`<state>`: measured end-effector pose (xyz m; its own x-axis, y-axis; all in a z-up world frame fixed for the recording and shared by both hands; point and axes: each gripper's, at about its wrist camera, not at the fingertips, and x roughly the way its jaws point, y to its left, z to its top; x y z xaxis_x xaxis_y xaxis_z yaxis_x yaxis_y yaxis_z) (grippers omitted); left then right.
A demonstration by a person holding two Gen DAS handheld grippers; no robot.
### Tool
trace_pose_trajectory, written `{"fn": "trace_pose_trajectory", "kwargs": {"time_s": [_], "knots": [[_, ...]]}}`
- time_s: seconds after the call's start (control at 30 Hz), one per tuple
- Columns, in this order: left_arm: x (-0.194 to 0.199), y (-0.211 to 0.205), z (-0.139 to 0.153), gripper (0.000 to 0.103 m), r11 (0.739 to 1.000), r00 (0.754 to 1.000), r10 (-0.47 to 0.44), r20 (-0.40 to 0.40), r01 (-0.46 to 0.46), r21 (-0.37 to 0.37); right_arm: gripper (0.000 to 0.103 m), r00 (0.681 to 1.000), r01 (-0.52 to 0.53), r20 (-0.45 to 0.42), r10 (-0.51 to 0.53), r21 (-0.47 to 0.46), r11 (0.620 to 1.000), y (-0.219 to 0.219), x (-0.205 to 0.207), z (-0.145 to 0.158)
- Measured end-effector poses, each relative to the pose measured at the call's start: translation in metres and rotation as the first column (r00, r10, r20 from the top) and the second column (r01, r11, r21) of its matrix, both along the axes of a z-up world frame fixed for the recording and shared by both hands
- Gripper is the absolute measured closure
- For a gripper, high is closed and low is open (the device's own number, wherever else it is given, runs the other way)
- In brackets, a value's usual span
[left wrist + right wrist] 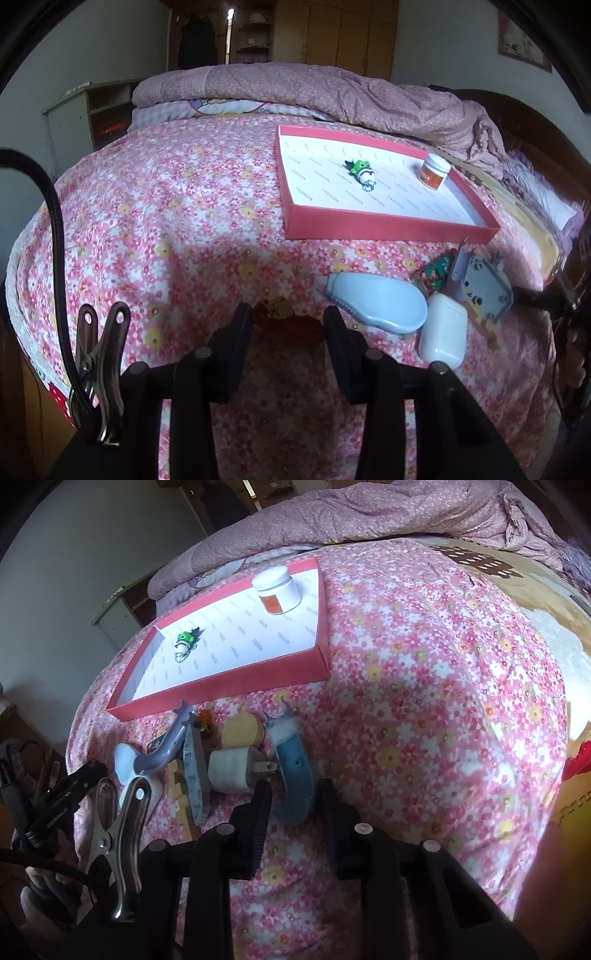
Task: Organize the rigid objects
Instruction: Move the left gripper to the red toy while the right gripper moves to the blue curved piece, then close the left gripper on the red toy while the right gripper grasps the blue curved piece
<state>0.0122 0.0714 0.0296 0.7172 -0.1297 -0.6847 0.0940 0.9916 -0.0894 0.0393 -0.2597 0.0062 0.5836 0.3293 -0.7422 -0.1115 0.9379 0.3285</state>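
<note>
A blue curved piece [295,771] lies on the floral bedsheet [424,701], its near end between the two black fingers of the right gripper [295,786]. The jaws stand narrow. The left finger sits against the piece and the right finger just beside it, but whether both pads press on it cannot be told.

Just left of the blue piece lie a white plug-like block [231,771] and a grey plate [194,779] standing on edge. A round tan disc [242,733] sits a little farther off.

In the left wrist view, a small brown toy [284,319] sits at the tips of the left gripper [288,310]. The jaws are drawn in narrow and flank the toy on both sides, with no sheet showing between pad and toy, so it is gripped.

To the right of that gripper lie a pale blue brush-like device [376,302] and, touching it, a white bottle [443,332].

Farther away on the sheet rests the red tray [388,225]. It holds a green-and-white figure [362,171] towards its middle and a white jar with an orange label [435,171] near its far right corner, the two well apart. Beyond the tray lies a bunched pink quilt [332,88].
</note>
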Motion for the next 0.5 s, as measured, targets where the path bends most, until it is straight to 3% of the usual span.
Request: {"fn": "trace_pose_trajectory", "kwargs": {"time_s": [0.5], "knots": [[-0.006, -0.012, 0.015, 0.061, 1.0, 1.0, -0.001, -0.011, 0.001, -0.027, 0.082, 0.999, 0.044, 0.012, -0.045, 0.06, 0.997, -0.022, -0.014, 0.006]]}}
